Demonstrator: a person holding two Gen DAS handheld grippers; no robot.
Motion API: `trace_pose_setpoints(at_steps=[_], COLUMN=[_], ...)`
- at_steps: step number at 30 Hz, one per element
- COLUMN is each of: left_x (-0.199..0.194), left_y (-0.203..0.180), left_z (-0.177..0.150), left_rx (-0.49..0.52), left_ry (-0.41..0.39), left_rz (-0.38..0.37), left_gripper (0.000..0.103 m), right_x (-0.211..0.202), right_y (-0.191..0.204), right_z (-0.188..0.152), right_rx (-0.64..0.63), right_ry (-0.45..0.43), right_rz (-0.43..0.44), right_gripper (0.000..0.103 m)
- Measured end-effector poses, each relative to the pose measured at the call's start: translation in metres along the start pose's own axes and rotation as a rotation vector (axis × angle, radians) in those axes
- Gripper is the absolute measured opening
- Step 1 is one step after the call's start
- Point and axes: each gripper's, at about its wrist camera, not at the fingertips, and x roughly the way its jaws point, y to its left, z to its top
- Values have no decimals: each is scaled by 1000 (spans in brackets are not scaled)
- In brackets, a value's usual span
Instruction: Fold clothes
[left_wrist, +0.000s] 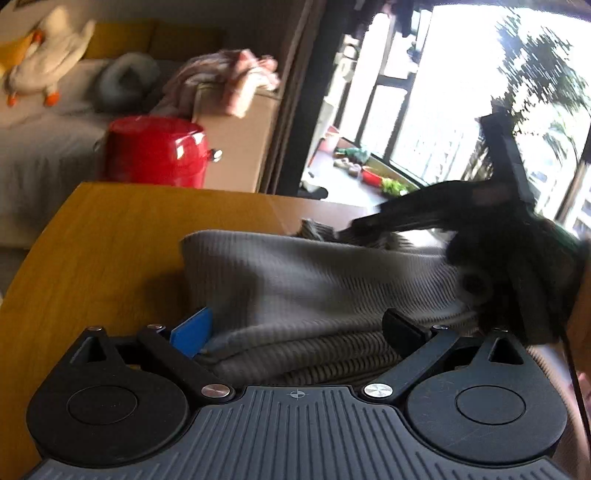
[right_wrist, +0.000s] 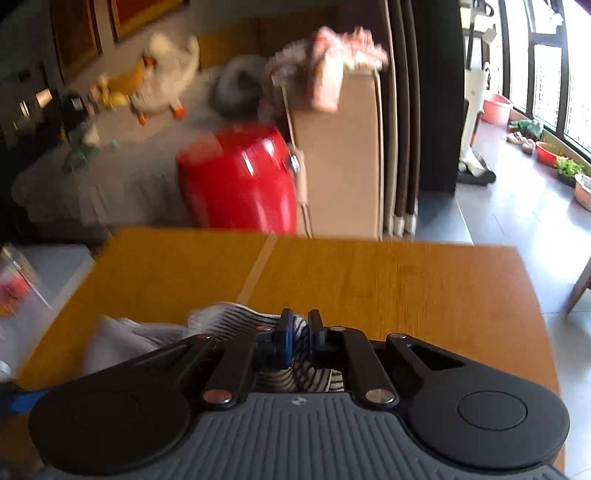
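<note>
A grey ribbed garment (left_wrist: 295, 280) lies bunched on the wooden table (left_wrist: 122, 236). My left gripper (left_wrist: 295, 330) is open, its fingers wide apart on either side of the folded cloth at the near edge. The right gripper shows in the left wrist view (left_wrist: 517, 251) as a dark blurred shape over the cloth's right end. In the right wrist view my right gripper (right_wrist: 300, 336) is shut on the striped grey garment (right_wrist: 295, 376), which bunches between the fingers; more of the cloth (right_wrist: 125, 339) trails to the left on the table (right_wrist: 388, 280).
A red suitcase (right_wrist: 240, 181) and a cardboard box (right_wrist: 340, 155) with pink clothes (right_wrist: 332, 70) on top stand beyond the table's far edge. A bed (left_wrist: 40, 147) with a plush duck (left_wrist: 48, 62) lies behind. Plants and basins (right_wrist: 554, 155) line the window at right.
</note>
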Motion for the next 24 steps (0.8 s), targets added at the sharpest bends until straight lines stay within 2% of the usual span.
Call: trace_pose_setpoints(at_steps=[5, 8, 12, 16, 19, 22, 24], left_x=[-39, -65, -89, -110, -125, -134, -132], left_y=[21, 20, 9, -6, -15, -21, -24], left_z=[18, 26, 28, 23, 12, -3, -16], left_rx=[-77, -88, -81, -55, -47, -48, -41], left_ry=[-45, -84, -90, -90, -82, -52, -5], left_rz=[28, 27, -8, -48, -75, -98, -96], left_gripper=[101, 101, 101, 102, 102, 103, 103], right_x=[-96, -148, -206, -240, -248, -244, -246], right_y=[10, 11, 7, 18, 26, 34, 34], right_z=[-4, -24, -55, -106, -149, -191, -217], right_rx=[2, 19, 82, 104, 111, 85, 74], right_ry=[-107, -138, -143, -81, -4, 94, 149], right_rz=[104, 140, 199, 262, 294, 266, 243], right_gripper=[6, 6, 6, 6, 6, 8, 10])
